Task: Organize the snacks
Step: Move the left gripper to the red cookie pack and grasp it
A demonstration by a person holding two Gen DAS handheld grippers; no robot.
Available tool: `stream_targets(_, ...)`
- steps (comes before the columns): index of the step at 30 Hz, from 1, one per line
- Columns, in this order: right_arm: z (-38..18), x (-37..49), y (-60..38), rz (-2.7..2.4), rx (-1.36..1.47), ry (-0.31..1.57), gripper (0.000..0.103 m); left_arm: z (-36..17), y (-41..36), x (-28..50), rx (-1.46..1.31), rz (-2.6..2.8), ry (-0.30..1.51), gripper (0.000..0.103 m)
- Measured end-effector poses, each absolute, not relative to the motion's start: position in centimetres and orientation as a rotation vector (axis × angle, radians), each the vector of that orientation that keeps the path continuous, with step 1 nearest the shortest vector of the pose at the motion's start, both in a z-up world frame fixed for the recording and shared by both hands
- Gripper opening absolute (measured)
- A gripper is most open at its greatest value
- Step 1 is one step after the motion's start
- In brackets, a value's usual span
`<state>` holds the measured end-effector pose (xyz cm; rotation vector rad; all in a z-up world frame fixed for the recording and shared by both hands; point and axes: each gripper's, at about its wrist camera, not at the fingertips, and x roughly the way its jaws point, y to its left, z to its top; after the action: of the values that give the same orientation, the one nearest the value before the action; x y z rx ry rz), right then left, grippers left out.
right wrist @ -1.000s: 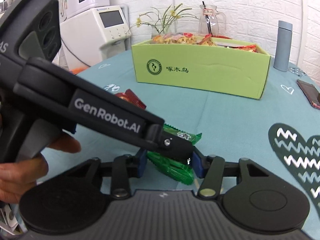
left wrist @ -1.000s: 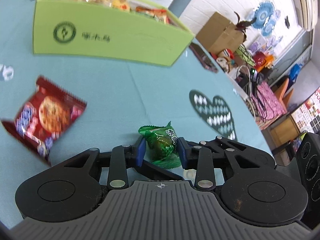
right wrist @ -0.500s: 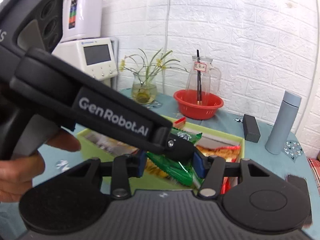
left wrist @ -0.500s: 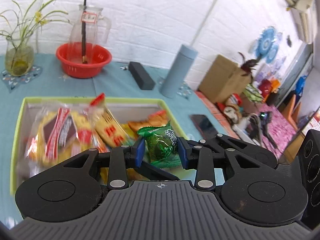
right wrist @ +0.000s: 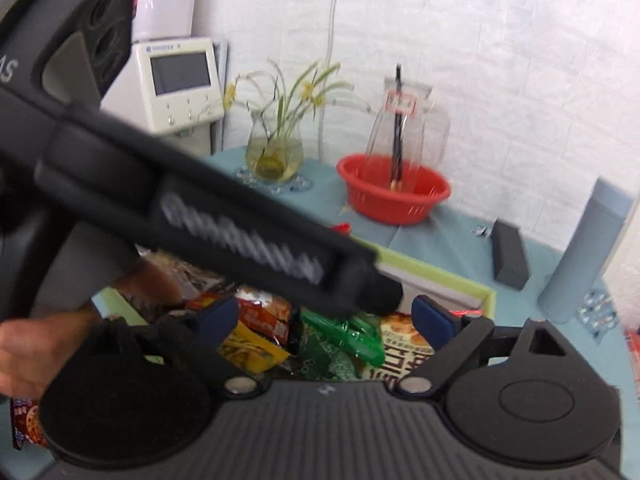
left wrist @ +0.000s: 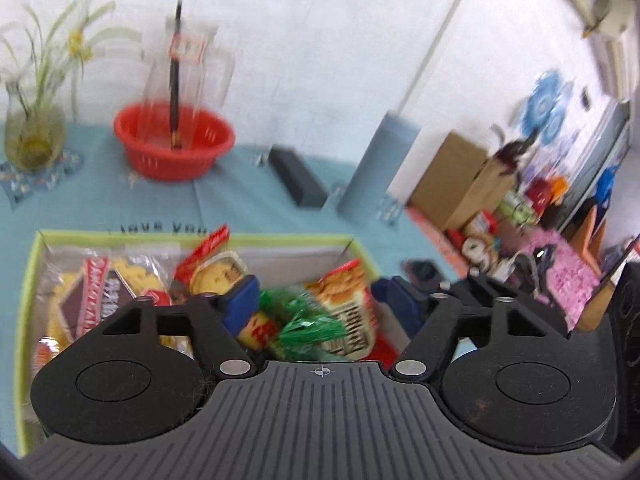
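Note:
Both grippers hover over the green snack box (left wrist: 28, 280), which holds several snack packets. My left gripper (left wrist: 316, 304) is open; a green candy packet (left wrist: 308, 326) lies loose among the packets below its jaws. My right gripper (right wrist: 324, 316) is open too, with green packets (right wrist: 344, 338) lying in the box (right wrist: 448, 276) beneath it. The left gripper's black body (right wrist: 224, 224) crosses the right wrist view and hides part of the box.
On the teal table behind the box stand a red basket with a glass jug (left wrist: 174, 142), a flower vase (left wrist: 34, 136), a grey bottle (left wrist: 372, 172) and a black case (left wrist: 296, 178). A red cookie packet (right wrist: 26, 422) lies left of the box.
Both grippers have opened over the box. The green candy packets they held have dropped among the snacks inside. Both views are blurred by motion.

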<state>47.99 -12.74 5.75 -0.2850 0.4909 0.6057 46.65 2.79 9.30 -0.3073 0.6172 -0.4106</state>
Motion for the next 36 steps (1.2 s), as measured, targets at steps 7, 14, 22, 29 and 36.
stream_targets(7,5.4,38.1,-16.0,0.618,-0.201,0.447,0.093,10.8,6.2,35.9,-0.323,-0.404,0.498,0.077)
stream_targets(14,-1.0,30.0,-15.2,0.668,-0.078,0.645,0.093,5.0,9.6,29.0,-0.293,-0.211,0.676,0.078)
stream_targets(22,-2.3,27.2,-10.6,0.726,-0.117,0.682,0.093,0.1,13.0,30.1,-0.34,-0.148,0.828,0.059)
stream_targets(29,-2.5,26.5,-10.2,0.707,-0.11,0.7,0.093,-0.5,9.4,28.3,-0.276,-0.235,0.856,0.055)
stream_targets(36,-2.7,26.3,-10.8,0.702,-0.116,0.693,0.093,-0.5,3.0,25.6,-0.183,-0.304,0.854,0.057)
